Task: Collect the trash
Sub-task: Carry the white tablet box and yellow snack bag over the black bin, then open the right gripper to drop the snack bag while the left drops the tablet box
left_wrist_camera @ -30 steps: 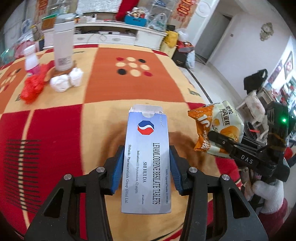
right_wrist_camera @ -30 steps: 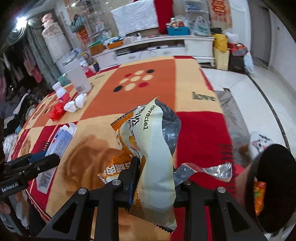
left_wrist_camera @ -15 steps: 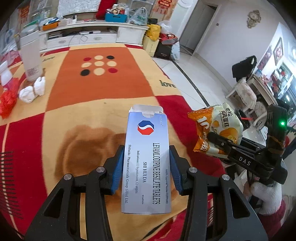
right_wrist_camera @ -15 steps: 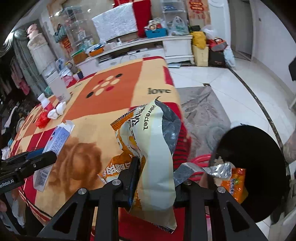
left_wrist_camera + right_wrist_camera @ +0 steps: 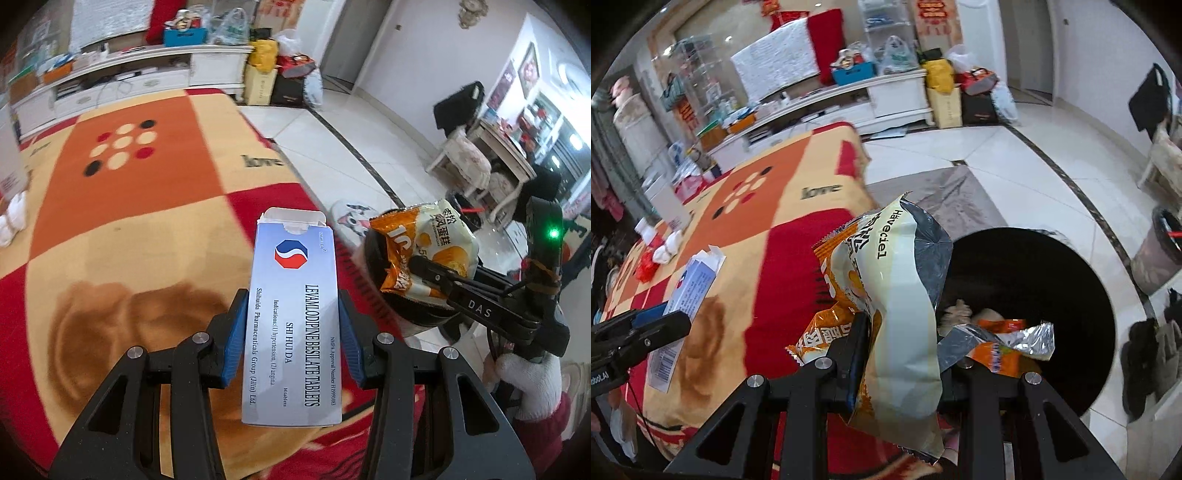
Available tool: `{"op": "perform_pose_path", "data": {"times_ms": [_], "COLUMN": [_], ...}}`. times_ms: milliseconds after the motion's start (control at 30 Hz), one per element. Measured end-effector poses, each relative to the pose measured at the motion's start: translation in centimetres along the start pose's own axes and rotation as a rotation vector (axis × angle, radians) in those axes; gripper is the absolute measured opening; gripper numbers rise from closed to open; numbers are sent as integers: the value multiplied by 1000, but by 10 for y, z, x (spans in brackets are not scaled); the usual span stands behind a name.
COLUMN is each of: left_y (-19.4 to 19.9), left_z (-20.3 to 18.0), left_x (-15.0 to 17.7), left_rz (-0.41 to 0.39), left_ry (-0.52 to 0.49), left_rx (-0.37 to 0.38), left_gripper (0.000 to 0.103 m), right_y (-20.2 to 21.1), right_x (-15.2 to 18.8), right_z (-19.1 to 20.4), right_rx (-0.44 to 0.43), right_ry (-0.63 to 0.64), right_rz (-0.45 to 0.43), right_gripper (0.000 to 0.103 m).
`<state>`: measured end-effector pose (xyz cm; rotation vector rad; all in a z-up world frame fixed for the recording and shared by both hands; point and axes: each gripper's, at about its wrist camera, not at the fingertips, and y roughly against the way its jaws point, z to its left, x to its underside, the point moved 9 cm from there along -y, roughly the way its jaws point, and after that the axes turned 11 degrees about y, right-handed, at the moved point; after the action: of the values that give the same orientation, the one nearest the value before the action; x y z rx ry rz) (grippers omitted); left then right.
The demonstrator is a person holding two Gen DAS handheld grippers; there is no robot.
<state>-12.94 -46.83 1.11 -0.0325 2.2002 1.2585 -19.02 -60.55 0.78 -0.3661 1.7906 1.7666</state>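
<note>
Over by the edge of the blanket-covered tabletop (image 5: 110, 229), both grippers are loaded w/ trash. Left gripper (image 5: 291, 332) has its blue-padded fingers (image 5: 236, 332) clamped on the sides of a pale blue cardboard tablet box (image 5: 291, 314), top flap open, held above the red/orange check blanket. Right gripper (image 5: 905, 354) has its fingers closed tight on a crinkly cream and orange foil snack wrapper (image 5: 894, 295), which hangs right at the near rim of the round black trash bin (image 5: 1071, 314) on the floor, partly over its mouth.

Progress-wise I'd say roughly mid-way: bin already has stuff in it, an orange wrapper (image 5: 1001, 354) plus some pale crumpled bits. These two pieces aren't dropped yet. Still on the tabletop far end: a red crumpled plastic thing (image 5: 646, 266), white tissue wads (image 5: 666, 251), and a white box (image 5: 666, 205) that may or may not be trash, can't tell.

Room to move: bin sits just beside the tabletop's corner, mouth wide open, nothing blocking from above. Tiled floor (image 5: 1015, 155) around it is mostly clear; a second, smaller grey bin (image 5: 1156, 254) is well apart to the right. Main thing imo is the two grippers being near each other, so the box probably needs to go in after the wrapper, not at the same time.
</note>
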Motion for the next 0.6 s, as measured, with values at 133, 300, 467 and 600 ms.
{"op": "perform_pose_path", "data": {"times_ms": [133, 300, 467, 600], "left_y": [-13, -25, -38, -49], "left_z": [-20, -43, -67, -85], "left_x": [0, -2, -5, -5], "left_rz": [20, 34, 50, 68], "left_ry": [-30, -58, -81, -93], "left_rx": [21, 45, 74, 98], "left_gripper": [44, 44, 44, 44], "right_y": [3, 5, 5, 5], "right_x": [5, 11, 18, 23], "right_z": [-22, -43, -60, -73], "right_rx": [28, 47, 63, 74], "right_ry": [-24, -52, -75, -101], "right_rz": [5, 13, 19, 23], "right_gripper": [27, 27, 27, 27]}}
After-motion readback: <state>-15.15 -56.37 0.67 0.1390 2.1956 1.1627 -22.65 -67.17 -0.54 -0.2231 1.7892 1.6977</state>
